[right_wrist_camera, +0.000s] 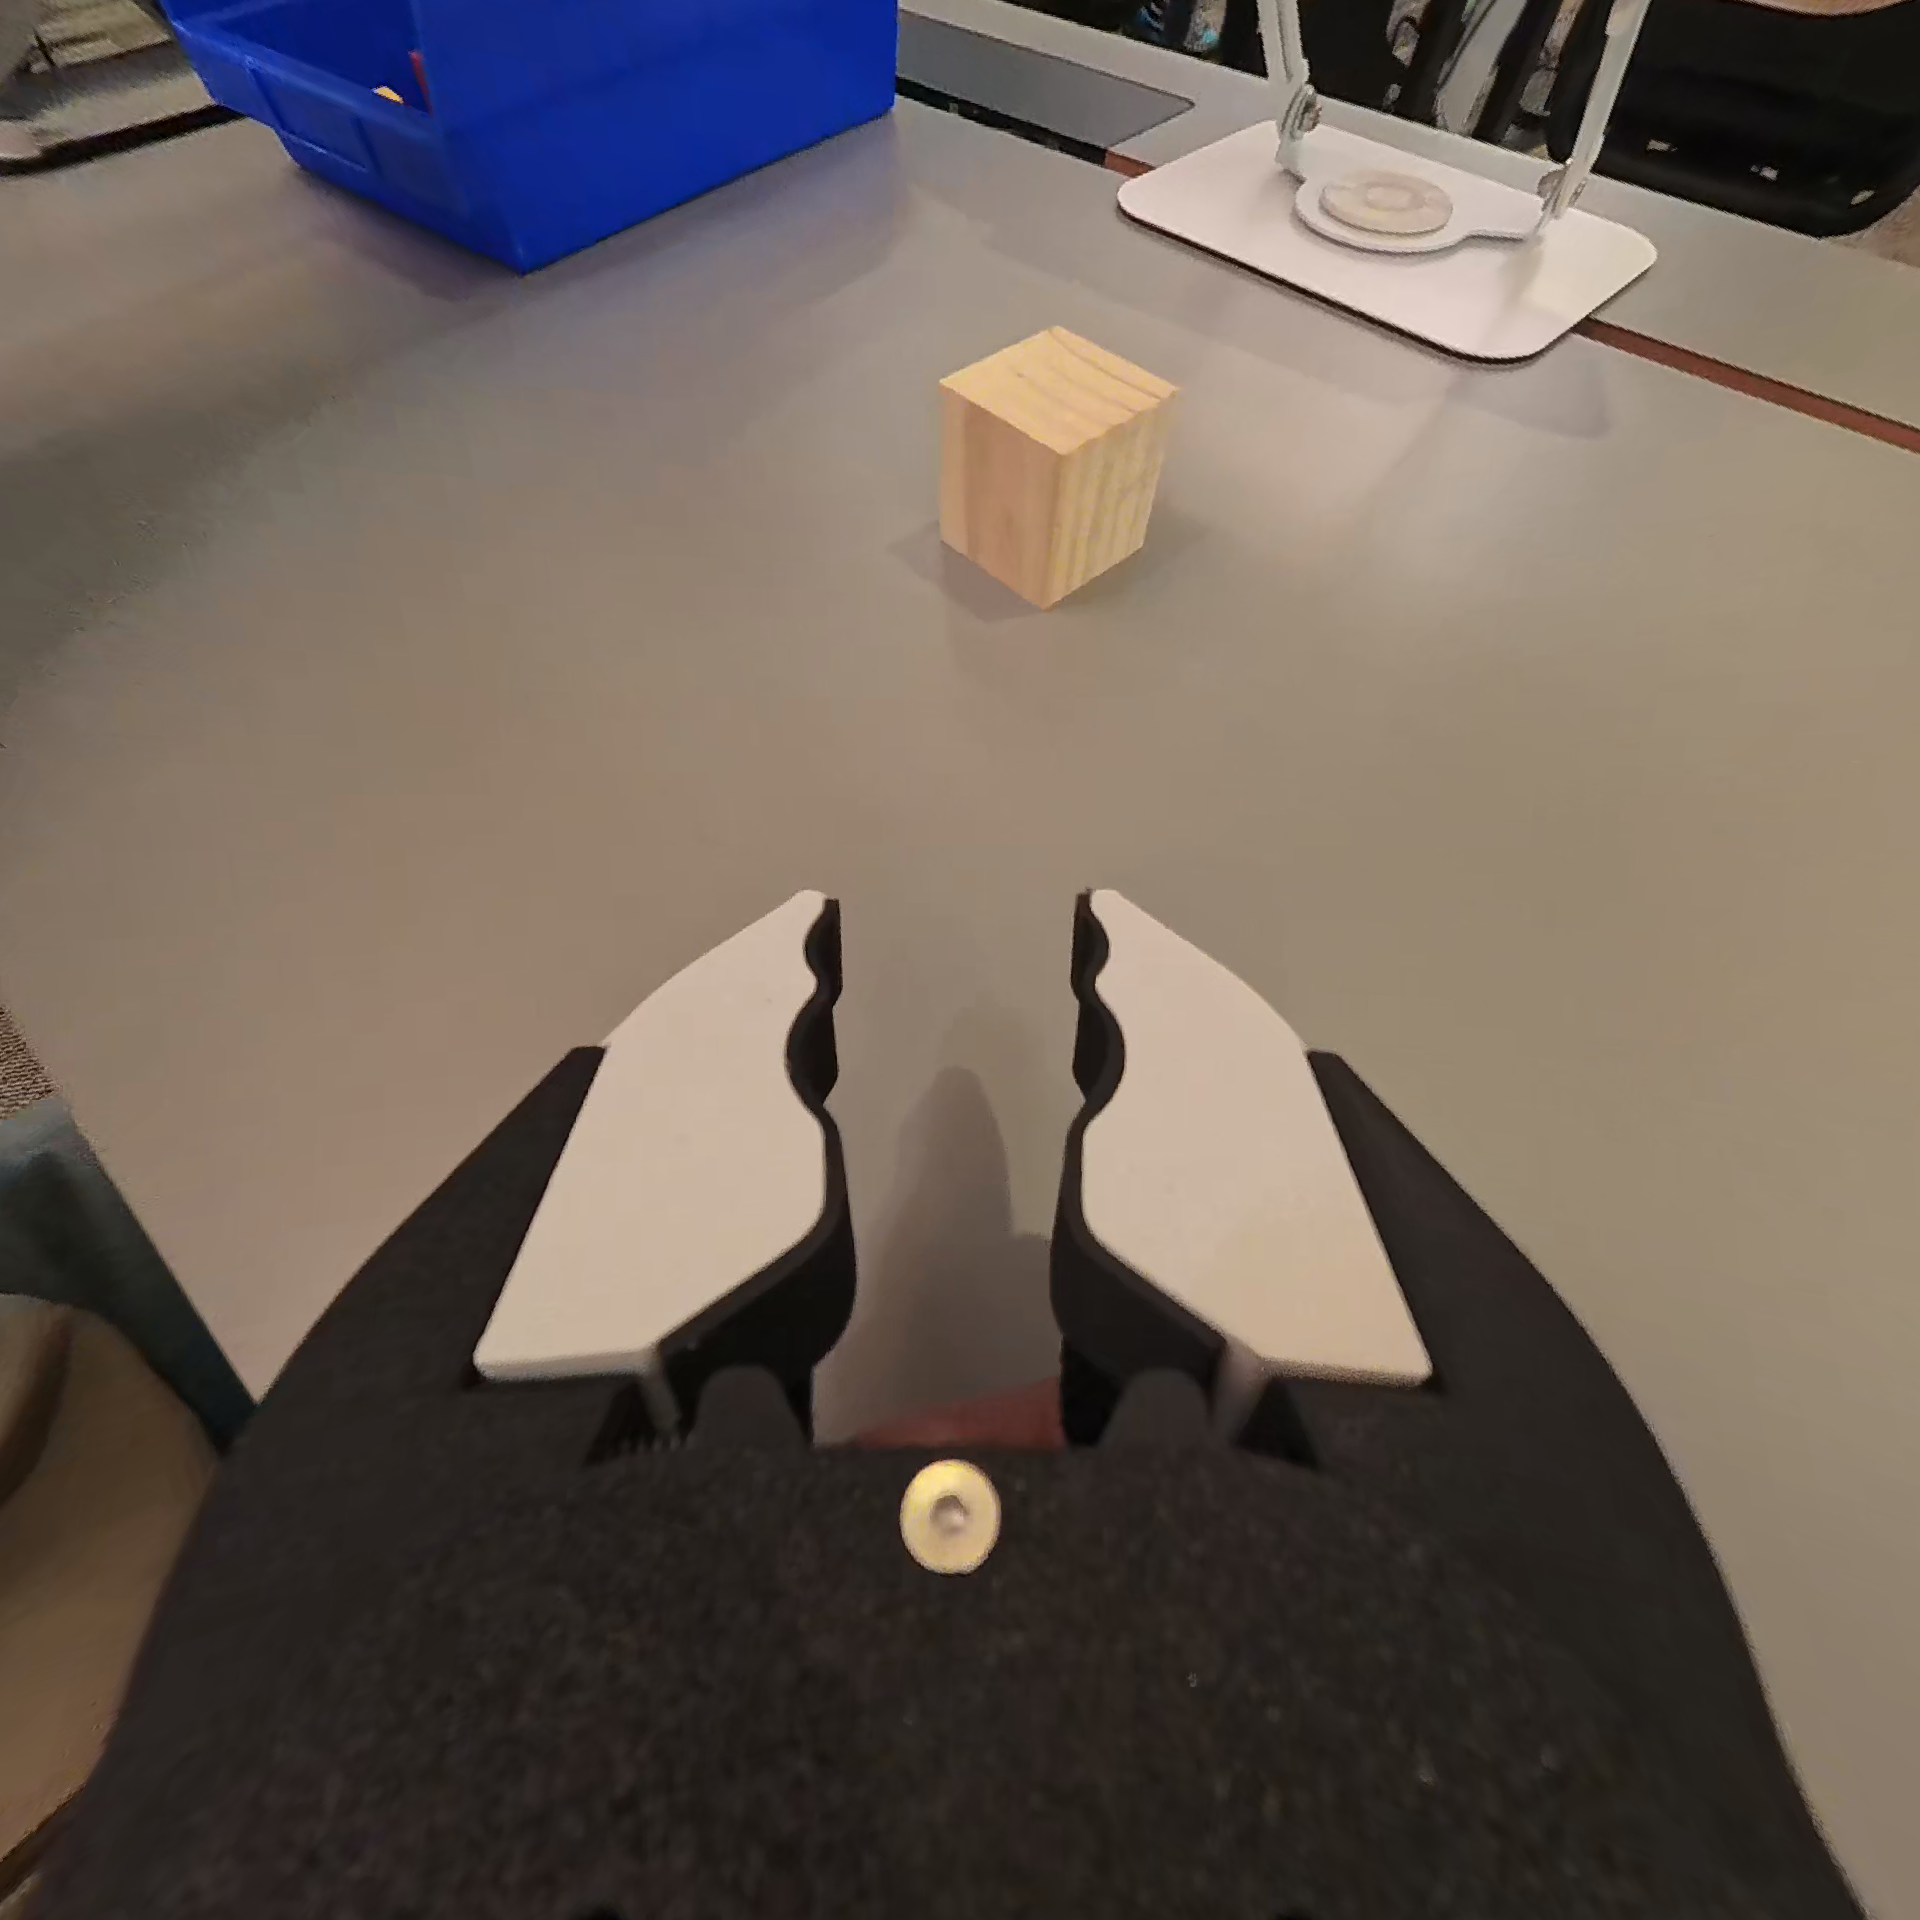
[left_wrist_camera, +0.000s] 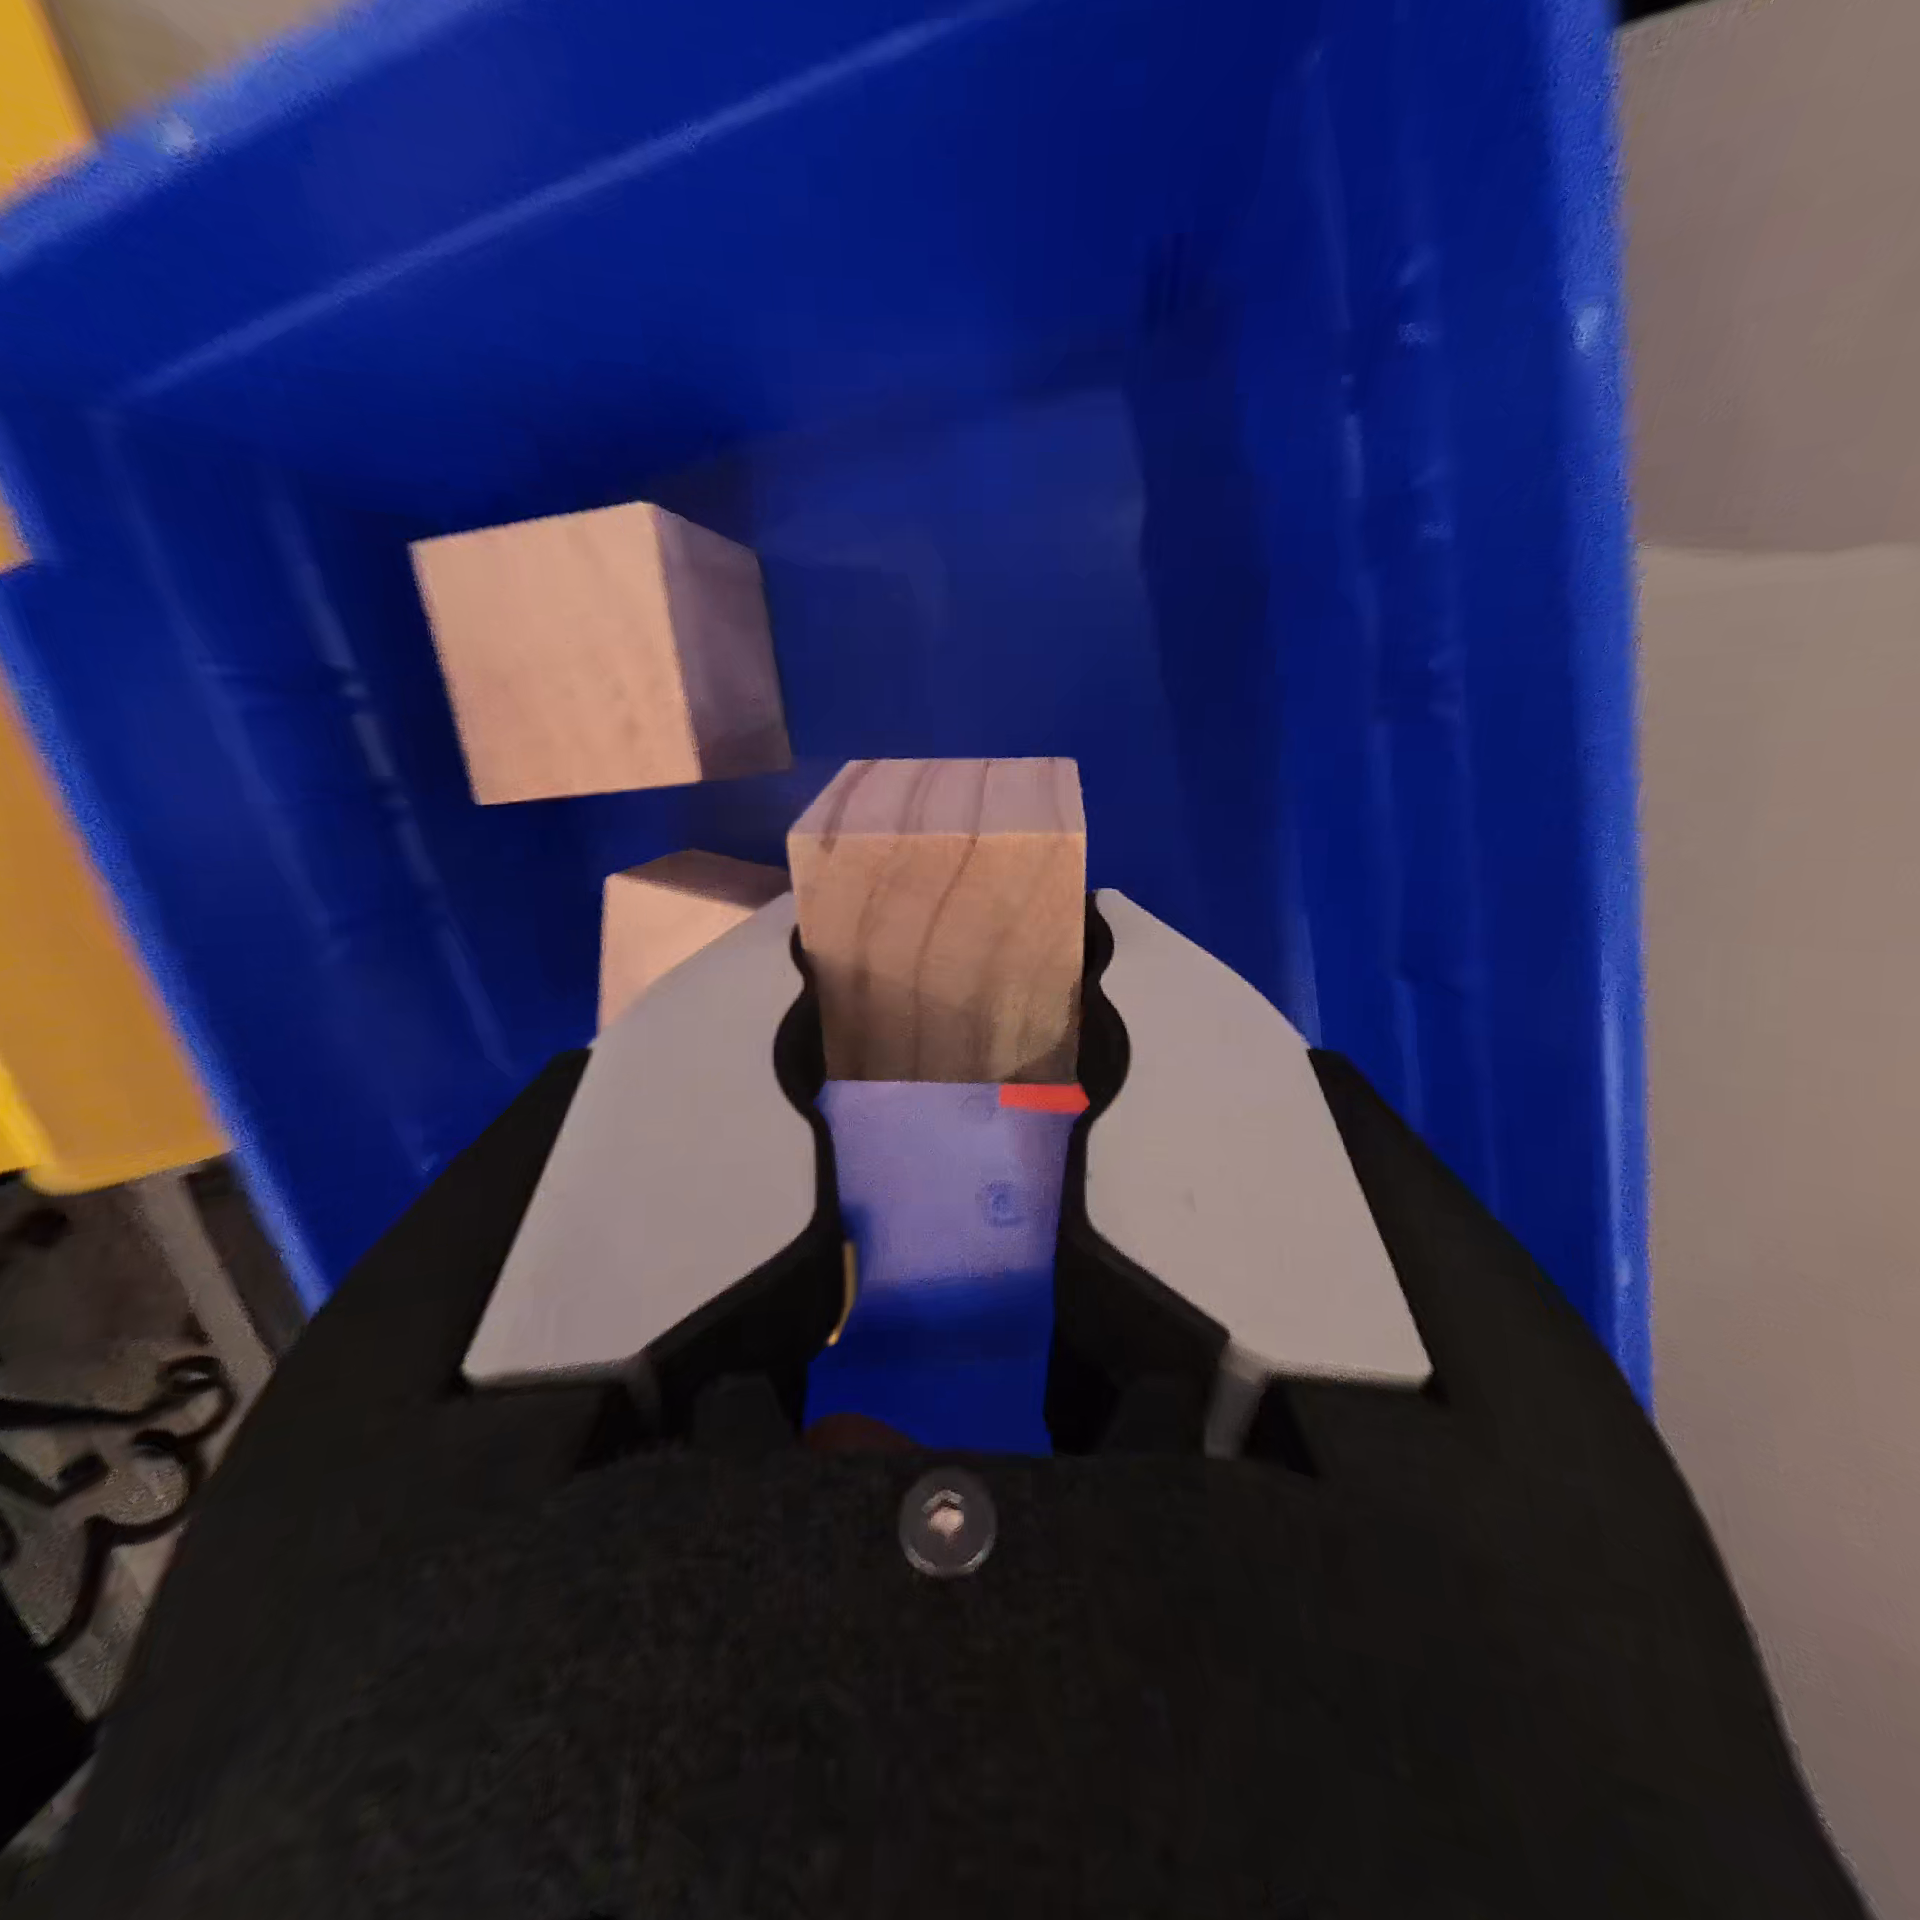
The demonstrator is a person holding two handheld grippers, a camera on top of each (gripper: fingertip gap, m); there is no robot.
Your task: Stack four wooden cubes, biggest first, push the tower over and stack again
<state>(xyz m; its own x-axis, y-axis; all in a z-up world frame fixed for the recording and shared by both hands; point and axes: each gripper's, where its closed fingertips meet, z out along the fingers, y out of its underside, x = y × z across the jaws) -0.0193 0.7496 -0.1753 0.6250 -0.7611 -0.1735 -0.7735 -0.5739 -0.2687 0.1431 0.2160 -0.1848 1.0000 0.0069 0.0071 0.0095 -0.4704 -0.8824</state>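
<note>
In the left wrist view my left gripper point(left_wrist_camera: 940, 914) is shut on a wooden cube point(left_wrist_camera: 935, 920) and holds it inside a blue bin point(left_wrist_camera: 1143, 364). Two more wooden cubes lie on the bin's floor: a larger one point(left_wrist_camera: 597, 655) to the upper left and another point(left_wrist_camera: 675, 925) partly hidden behind my left finger. In the right wrist view a big wooden cube point(right_wrist_camera: 1051, 462) stands alone on the grey table point(right_wrist_camera: 520, 675). My right gripper point(right_wrist_camera: 956, 904) is open and empty, well short of that cube.
The blue bin also shows in the right wrist view point(right_wrist_camera: 582, 125) at the table's far left. A white stand point(right_wrist_camera: 1392, 229) with a flat base sits at the far right. A yellow object point(left_wrist_camera: 83, 935) lies left of the bin.
</note>
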